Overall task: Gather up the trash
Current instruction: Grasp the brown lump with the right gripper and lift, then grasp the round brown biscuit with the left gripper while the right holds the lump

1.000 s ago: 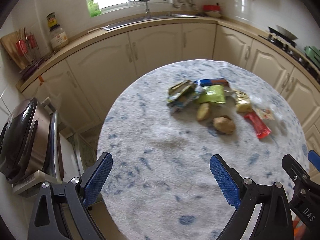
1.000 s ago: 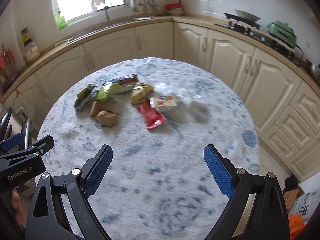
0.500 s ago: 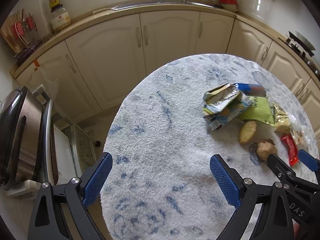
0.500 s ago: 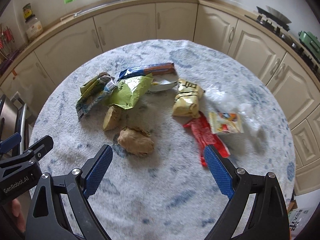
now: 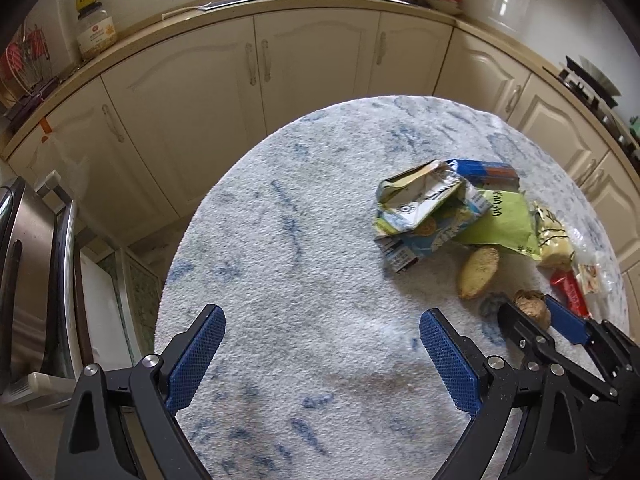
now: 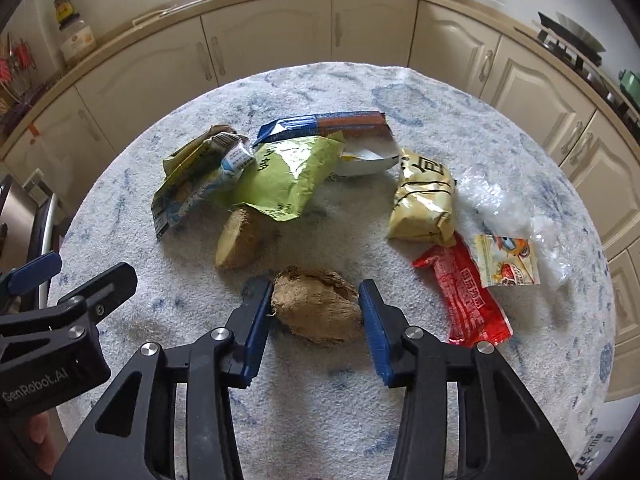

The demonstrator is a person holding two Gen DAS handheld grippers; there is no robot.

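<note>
Trash lies on a round table with a blue-flecked white cloth (image 6: 320, 408): a crumpled carton (image 6: 192, 176), a green wrapper (image 6: 288, 176), a blue-orange wrapper (image 6: 328, 122), a yellow bag (image 6: 426, 200), a red wrapper (image 6: 464, 292), a small printed packet (image 6: 506, 266) and clear plastic (image 6: 508, 208). Near them lie a cut root piece (image 6: 238, 238) and a brown root lump (image 6: 316, 304). My right gripper (image 6: 314, 306) is closing on the lump, both pads touching its sides. My left gripper (image 5: 320, 320) stands open over bare cloth, left of the pile.
A white dish (image 6: 368, 160) sits under the wrappers. Cream cabinets (image 5: 312, 60) curve round behind the table. A steel appliance (image 5: 28, 280) stands close on the left, and a stove (image 6: 572, 44) sits on the counter at the right.
Both grippers came down and closer to the pile. The right jaws narrowed from wide open to the sides of the brown lump. The left jaws stayed open.
</note>
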